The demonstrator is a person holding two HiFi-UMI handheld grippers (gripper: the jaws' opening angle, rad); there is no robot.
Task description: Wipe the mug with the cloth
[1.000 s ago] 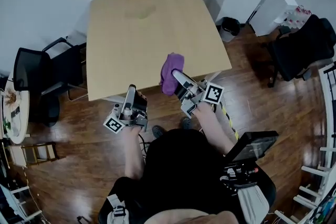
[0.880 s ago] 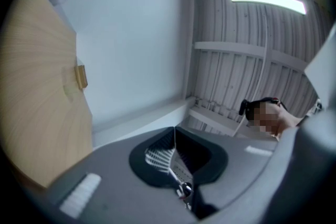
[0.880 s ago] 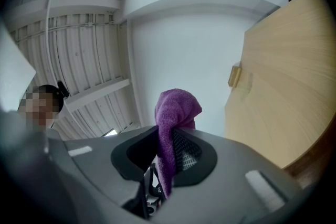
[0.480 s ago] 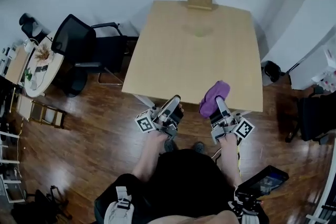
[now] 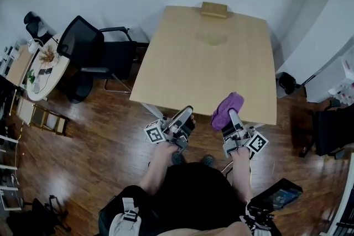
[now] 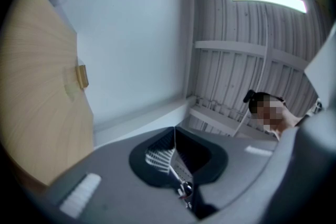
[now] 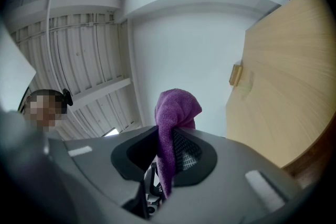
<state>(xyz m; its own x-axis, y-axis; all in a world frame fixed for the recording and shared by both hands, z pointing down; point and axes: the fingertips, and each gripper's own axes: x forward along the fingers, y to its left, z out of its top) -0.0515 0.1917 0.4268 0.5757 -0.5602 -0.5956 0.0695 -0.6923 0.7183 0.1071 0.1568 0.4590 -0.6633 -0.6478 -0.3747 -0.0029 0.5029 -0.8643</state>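
In the head view my right gripper (image 5: 231,113) is shut on a purple cloth (image 5: 227,108) at the near edge of the light wooden table (image 5: 166,63). The right gripper view shows the cloth (image 7: 177,107) bunched above my right gripper (image 7: 170,136), with a tail hanging down between the jaws. My left gripper (image 5: 188,110) hovers just off the same edge, to the left; it (image 6: 174,136) is shut with nothing in it. A small tan block (image 5: 213,9) sits at the table's far edge, and a faint tan shape (image 5: 211,38) lies before it. No mug can be made out for sure.
A black office chair (image 5: 88,55) stands left of the table, beside a round side table (image 5: 38,66) with small items. A black bin (image 5: 287,83) is on the wooden floor at the right. A person (image 6: 273,113) shows behind the grippers.
The head view has swung, so the table now lies straight ahead instead of to the left. Both grippers keep their places at its near edge, and the cloth stays in the right one.
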